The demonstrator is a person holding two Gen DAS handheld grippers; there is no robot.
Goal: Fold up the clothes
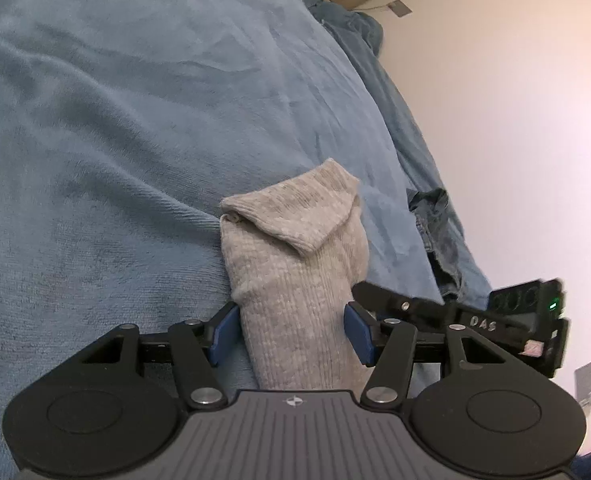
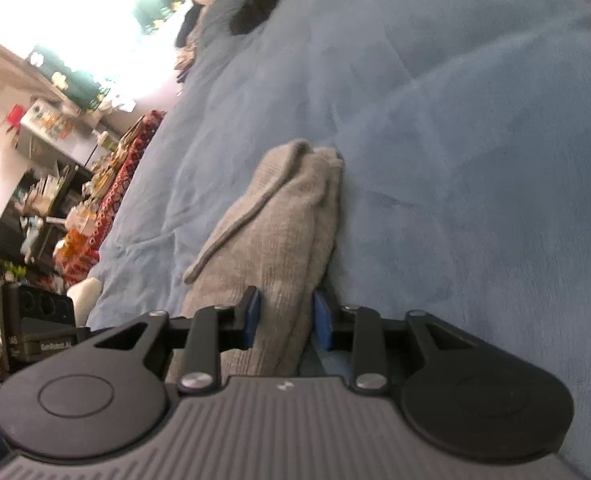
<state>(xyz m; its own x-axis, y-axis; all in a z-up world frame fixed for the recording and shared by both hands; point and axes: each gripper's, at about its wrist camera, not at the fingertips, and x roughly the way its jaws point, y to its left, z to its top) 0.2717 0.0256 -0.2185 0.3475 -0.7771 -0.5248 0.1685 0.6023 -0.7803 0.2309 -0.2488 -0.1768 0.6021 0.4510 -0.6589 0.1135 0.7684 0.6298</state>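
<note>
- the grey sock [image 1: 295,264] lies on the blue blanket [image 1: 115,120], running from the bottom centre of the left wrist view toward 12 o'clock, with its far end folded back into a small flap.
- the left gripper [image 1: 293,330] has its blue pads [image 1: 225,330] spread to either side of the sock; the pads stand just beside the knit and do not visibly squeeze it, so it reads as released around the sock.
- the other tool's black body shows at about 3 o'clock in this view, next to a crumpled denim garment [image 1: 435,236] at the blanket's edge.
- in the right wrist view the sock [image 2: 279,224] stretches toward 12 o'clock, two layers side by side.
- the right gripper [image 2: 287,318] has its pads close against a narrow fold of the sock; it looks clenched on the sock.
- a dark patch [image 2: 257,10] sits on the blanket at about 12 o'clock, well apart from the sock.
- cluttered shelves [image 2: 47,184] fill the 9 o'clock side, blurred.
</note>
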